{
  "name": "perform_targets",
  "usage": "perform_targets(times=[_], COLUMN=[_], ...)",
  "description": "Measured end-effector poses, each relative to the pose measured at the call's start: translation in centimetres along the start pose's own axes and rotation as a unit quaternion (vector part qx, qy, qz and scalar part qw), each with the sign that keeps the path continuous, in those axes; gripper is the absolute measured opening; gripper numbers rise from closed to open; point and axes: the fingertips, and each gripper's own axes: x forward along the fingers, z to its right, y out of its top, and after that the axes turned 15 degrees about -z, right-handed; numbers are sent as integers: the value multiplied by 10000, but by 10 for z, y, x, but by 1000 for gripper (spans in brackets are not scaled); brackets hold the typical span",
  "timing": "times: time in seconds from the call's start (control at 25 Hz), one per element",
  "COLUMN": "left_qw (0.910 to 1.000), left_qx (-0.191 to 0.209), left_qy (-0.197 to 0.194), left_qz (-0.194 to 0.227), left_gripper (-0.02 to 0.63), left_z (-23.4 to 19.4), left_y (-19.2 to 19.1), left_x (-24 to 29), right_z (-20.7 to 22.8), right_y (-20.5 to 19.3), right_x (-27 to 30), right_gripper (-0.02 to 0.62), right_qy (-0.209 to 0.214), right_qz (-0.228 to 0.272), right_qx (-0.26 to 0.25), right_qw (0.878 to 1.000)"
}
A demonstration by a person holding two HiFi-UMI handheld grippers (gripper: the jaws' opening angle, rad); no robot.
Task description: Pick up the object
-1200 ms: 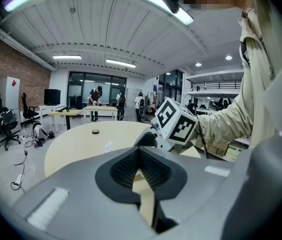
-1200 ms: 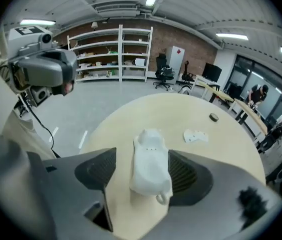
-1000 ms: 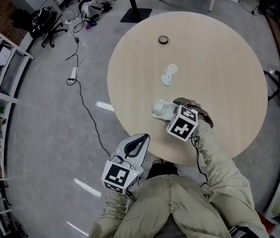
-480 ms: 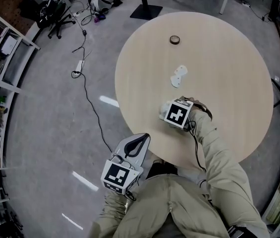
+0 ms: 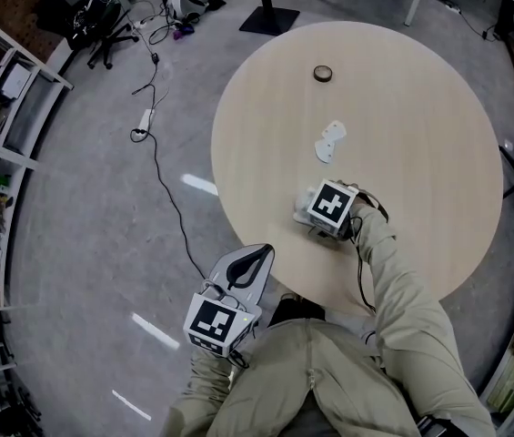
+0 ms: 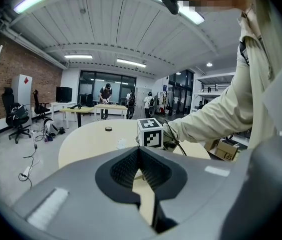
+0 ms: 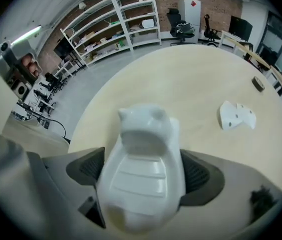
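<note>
A person's lap in pale khaki trousers (image 5: 311, 371) fills the bottom of the head view. Just left of the lap, off the table and above the grey floor (image 5: 102, 244), hangs the left gripper (image 5: 258, 253). Its ribbed dark pads are pressed together with nothing between them, as the left gripper view shows.

A khaki sleeve (image 5: 393, 280) reaches forward onto a round, pale wooden table (image 5: 420, 153). At its end the right gripper (image 7: 143, 171) rests low over the near part of the tabletop. Its jaws are opening, spread wide. Between them sits the object, a glossy white animal-shaped figure (image 7: 143, 144) with two small ears and a ribbed belly. It lies on the table with its head pointing away from the gripper. A dark pad stands close on either side of it. Whether the pads touch its flanks cannot be told.

Farther along the table, apart from the figure, lies a flat white piece (image 5: 329, 141) with small holes. Near the table's far edge sits a small dark ring (image 5: 323, 74).

On the floor to the left, a black cable (image 5: 161, 176) runs to a white power strip (image 5: 146, 119). White shelving (image 5: 2, 116) stands at the far left. A black office chair (image 5: 102, 21) stands beyond the cable.
</note>
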Motion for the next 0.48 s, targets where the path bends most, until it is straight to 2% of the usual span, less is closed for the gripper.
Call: perform_targets(times=[0.48], left_qw=[10000], left_qx=[71], left_qy=[-58], left_qz=[16], left_gripper=[6], left_z=[-4], left_y=[4], left_x=[1], right_z=[0], right_y=[1], right_x=[-1], right_gripper=[469], right_qy=[-140], right_qz=[-2], right_qx=[2], right_qw=[9999])
